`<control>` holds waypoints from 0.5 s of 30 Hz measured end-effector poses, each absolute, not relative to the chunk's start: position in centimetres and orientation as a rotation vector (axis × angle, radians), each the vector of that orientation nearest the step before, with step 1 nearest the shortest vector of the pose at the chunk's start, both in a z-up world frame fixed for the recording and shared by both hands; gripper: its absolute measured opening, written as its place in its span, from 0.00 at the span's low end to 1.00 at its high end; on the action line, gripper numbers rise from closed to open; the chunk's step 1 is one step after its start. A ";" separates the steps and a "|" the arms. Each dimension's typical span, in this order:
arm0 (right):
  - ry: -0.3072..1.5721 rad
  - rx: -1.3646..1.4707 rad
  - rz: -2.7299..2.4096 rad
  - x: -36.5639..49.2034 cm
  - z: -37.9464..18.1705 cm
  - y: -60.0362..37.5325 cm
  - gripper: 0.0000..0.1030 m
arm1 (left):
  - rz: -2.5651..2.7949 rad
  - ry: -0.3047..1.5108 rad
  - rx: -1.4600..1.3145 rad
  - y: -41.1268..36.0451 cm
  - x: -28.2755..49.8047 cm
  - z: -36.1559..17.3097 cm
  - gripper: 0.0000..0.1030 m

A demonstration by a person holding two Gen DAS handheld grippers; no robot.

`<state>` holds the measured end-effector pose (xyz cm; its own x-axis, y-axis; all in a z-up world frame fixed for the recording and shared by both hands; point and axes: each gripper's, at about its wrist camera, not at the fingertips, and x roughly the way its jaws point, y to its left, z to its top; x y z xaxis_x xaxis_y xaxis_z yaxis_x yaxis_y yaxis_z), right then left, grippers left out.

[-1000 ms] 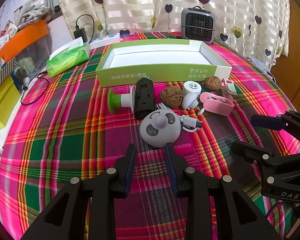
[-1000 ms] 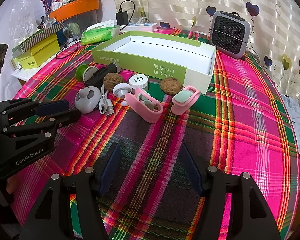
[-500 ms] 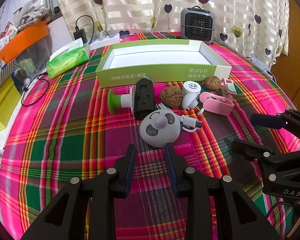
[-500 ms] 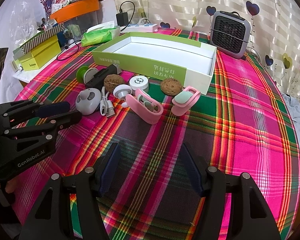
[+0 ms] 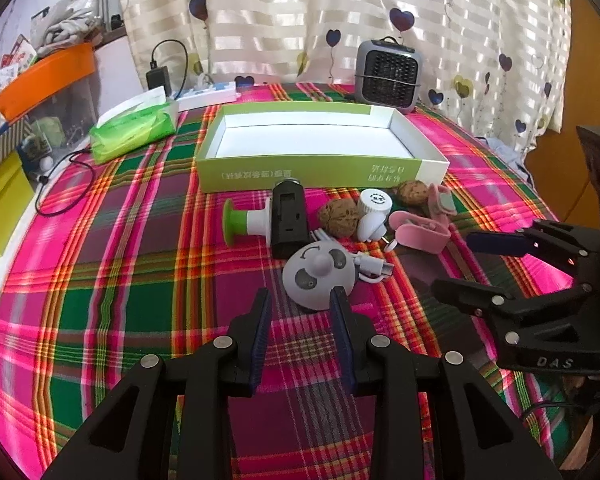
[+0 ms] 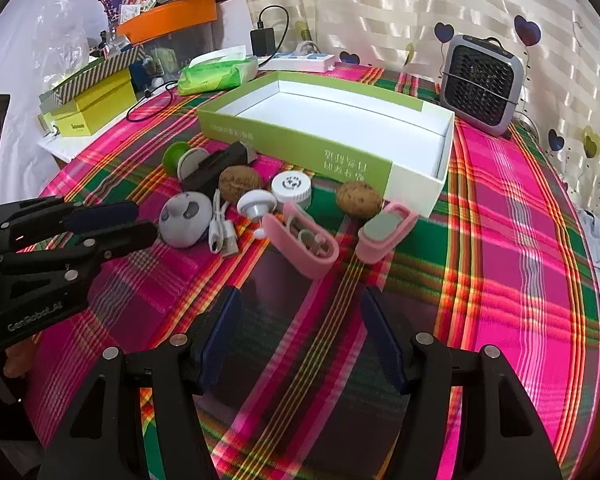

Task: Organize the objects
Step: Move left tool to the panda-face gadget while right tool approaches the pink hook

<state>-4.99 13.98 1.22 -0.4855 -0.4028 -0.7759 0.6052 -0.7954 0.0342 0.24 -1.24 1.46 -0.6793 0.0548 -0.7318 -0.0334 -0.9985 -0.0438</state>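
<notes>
Nothing shifted: both hand-held grippers, left (image 5: 300, 300) and right (image 6: 300, 300), gape empty (grey gadget (image 5: 318, 276) partly hidden).

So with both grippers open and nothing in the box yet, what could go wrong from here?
1. The left gripper is lined up on the grey round gadget, whose dome could slip out of the fingers.
2. The white cable lies against that gadget and might get dragged along.
3. The walnut beside the black device could roll if the crowded pile is nudged before reaching the green box.
</notes>
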 end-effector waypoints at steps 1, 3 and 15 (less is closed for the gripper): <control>0.330 1.094 -2.267 -5.2 1.2 13.9 0.61 | 2.830 -0.047 -1.237 -1.2 0.2 1.4 0.27; 0.331 1.090 -2.263 -5.4 1.3 14.0 0.61 | 2.813 -0.063 -1.238 -1.3 0.1 1.3 0.27; 0.332 1.072 -2.209 -6.8 1.2 13.3 0.59 | 2.765 -0.099 -1.258 -1.3 -0.8 0.9 0.35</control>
